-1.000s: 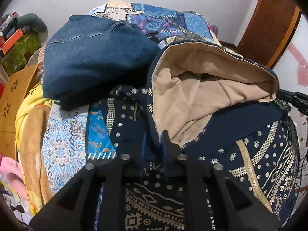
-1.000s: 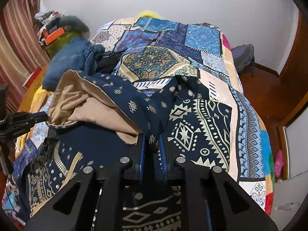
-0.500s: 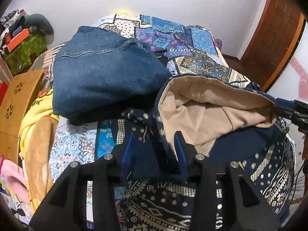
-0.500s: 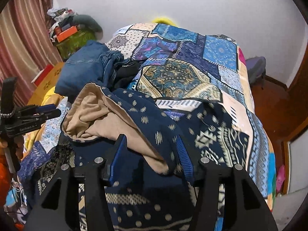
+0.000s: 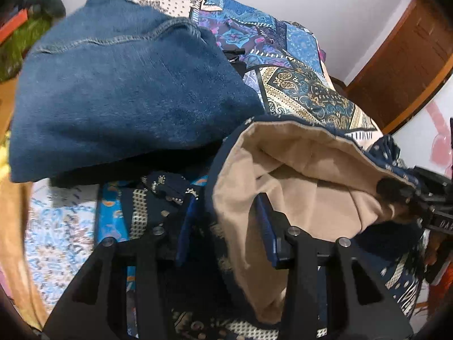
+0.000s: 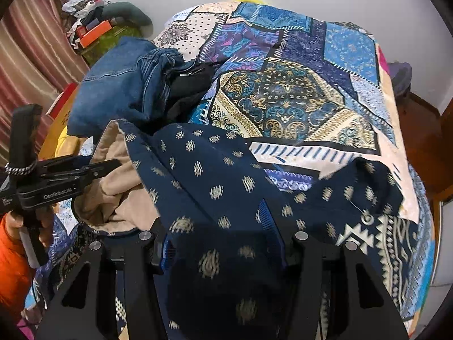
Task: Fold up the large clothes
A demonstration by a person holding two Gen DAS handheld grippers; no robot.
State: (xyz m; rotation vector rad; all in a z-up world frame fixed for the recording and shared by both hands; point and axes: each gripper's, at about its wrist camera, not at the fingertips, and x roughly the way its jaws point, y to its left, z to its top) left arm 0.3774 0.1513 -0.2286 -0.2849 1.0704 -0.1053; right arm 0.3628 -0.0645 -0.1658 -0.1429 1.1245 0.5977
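A large navy garment [image 6: 212, 184] with gold print and a tan lining [image 5: 297, 170] lies bunched on the bed, its top layer folded over. My left gripper [image 5: 225, 226] is open, and the fold's tan-lined edge lies loosely between its blue pads. In the right wrist view the left gripper [image 6: 113, 165] reaches in from the left, held by a hand in an orange sleeve. My right gripper [image 6: 215, 240] is open too, with navy cloth draped across the gap between its pads. In the left wrist view the right gripper [image 5: 396, 191] shows at the fold's far right end.
Folded blue jeans [image 5: 127, 85] [image 6: 119, 85] lie on a black garment [image 6: 187, 93] just beyond the fold. The bed's patchwork cover [image 6: 283, 99] stretches to the far wall. A wooden door [image 5: 402, 56] stands right, a curtain [image 6: 34, 56] and a cluttered green box [image 6: 113, 36] left.
Both grippers were shut on the navy garment's edge a second ago and have since opened. Both have moved forward and lower, toward the jeans, and the fold now lies slack between their pads.
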